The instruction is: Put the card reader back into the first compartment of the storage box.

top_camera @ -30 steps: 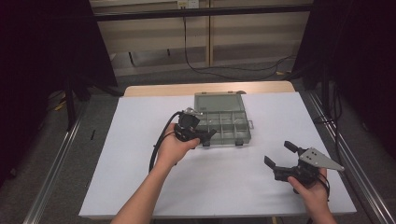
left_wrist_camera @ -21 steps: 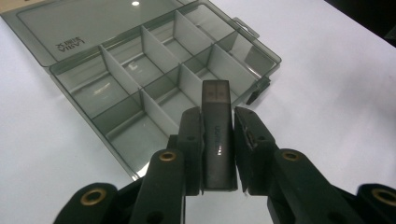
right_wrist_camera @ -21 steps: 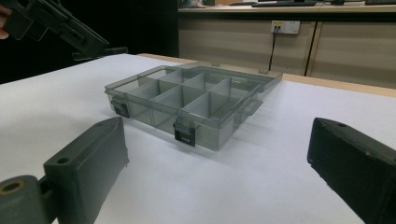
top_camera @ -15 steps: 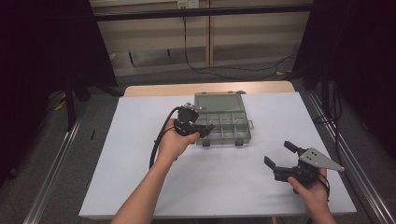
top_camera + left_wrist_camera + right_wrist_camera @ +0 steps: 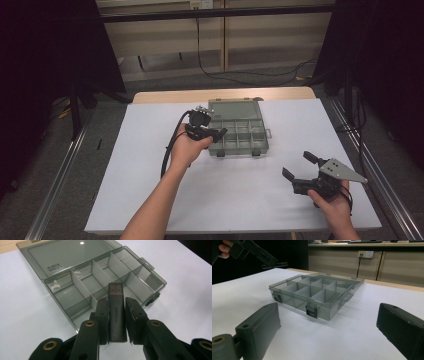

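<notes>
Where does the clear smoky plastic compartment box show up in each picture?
High view: clear smoky plastic compartment box at table centre, lid open.
Left gripper view: upper middle, beyond the held black stick.
Right gripper view: centre.
Shared landmark: its black front latches.

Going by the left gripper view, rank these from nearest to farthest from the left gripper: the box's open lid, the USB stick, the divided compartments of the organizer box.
1. USB stick: clamped between the left gripper pads, pointing away.
2. Divided compartments: just beyond the stick's tip, at the box's front rows.
3. Open lid: lying flat behind the compartments, at the far edge.
</notes>
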The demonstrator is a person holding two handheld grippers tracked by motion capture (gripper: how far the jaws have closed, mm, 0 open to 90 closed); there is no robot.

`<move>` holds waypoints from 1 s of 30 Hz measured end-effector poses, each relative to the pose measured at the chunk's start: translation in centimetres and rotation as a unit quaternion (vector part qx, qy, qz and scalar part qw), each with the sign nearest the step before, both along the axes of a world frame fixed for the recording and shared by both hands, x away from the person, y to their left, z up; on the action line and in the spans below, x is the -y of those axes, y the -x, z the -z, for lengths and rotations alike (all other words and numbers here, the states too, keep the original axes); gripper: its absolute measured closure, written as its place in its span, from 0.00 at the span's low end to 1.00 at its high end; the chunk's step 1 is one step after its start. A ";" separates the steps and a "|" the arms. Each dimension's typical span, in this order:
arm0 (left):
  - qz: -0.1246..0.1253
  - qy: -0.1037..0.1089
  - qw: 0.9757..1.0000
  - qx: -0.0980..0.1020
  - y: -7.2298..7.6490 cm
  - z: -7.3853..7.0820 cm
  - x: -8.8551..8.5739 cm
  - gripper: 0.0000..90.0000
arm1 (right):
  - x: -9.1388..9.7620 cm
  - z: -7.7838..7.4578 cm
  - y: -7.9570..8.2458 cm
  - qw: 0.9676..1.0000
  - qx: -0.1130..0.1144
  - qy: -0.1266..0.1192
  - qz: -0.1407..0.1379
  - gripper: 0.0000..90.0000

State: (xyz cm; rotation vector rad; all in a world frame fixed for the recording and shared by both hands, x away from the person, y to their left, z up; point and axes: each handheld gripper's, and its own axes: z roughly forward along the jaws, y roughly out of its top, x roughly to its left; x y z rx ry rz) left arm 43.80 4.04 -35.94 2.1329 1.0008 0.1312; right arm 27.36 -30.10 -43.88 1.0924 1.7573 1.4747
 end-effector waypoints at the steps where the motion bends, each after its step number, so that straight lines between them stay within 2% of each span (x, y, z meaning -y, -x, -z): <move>1: -0.002 -0.001 1.000 0.000 -0.1 0.0 0.0 0.82 | 0.0 0.0 0.0 1.000 0.000 0.000 0.000 0.04; 7: -0.013 -0.007 1.000 0.004 -0.4 0.1 0.1 0.82 | -0.2 0.0 0.1 1.000 0.001 0.005 -0.005 0.04; 10: -0.013 -0.006 1.000 -0.002 -0.7 0.1 0.2 0.82 | -0.1 0.0 0.0 1.000 0.001 0.003 -0.003 0.04; 18: -0.027 -0.009 1.000 0.007 -1.2 0.3 0.6 0.82 | 0.0 -0.1 0.1 1.000 0.002 0.000 -0.002 0.04; 23: -0.035 -0.009 0.999 0.002 -1.6 0.6 0.6 0.82 | 0.0 -0.1 0.1 1.000 0.002 0.001 -0.003 0.04; 25: -0.039 -0.020 0.999 0.011 -1.7 0.6 0.5 0.82 | 0.0 -0.1 0.1 1.000 0.002 0.001 -0.003 0.04; 30: -0.044 -0.016 0.999 0.007 -1.9 0.7 0.5 0.82 | -0.1 0.0 0.1 1.000 0.003 0.000 -0.006 0.04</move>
